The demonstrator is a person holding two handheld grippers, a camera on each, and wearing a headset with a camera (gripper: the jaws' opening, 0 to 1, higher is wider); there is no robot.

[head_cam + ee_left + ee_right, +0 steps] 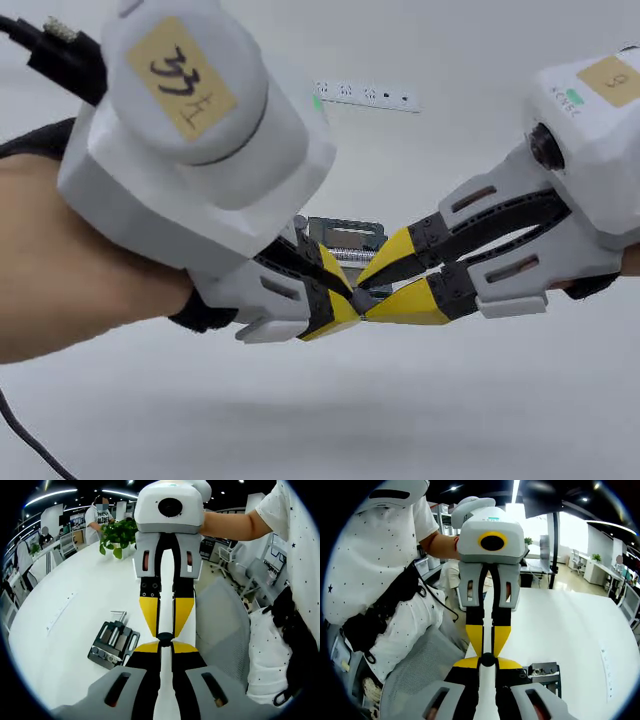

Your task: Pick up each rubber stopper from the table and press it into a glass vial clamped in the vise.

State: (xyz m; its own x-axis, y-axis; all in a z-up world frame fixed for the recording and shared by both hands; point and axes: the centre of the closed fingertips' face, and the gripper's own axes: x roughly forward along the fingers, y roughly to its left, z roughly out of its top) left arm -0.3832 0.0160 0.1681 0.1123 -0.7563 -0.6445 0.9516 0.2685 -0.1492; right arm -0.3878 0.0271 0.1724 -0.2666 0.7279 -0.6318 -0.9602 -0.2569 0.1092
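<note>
Left gripper (165,649) and right gripper (487,667) tip to tip above white table (75,585), both jaw pairs pinched nearly closed on one dark rubber stopper (487,659), vise (114,645) nearby.

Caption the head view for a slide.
Left gripper and right gripper meet tip to tip on a small dark stopper above the table, vise behind.

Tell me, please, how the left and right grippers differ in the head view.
The left gripper sits close to the camera and looms large; the right gripper, farther off, looks smaller. The left gripper's tan label carries several scrawled marks; the right gripper's shows one figure. Both have white bodies and yellow-tipped black jaws, meeting at a dark stopper near the vise.
</note>
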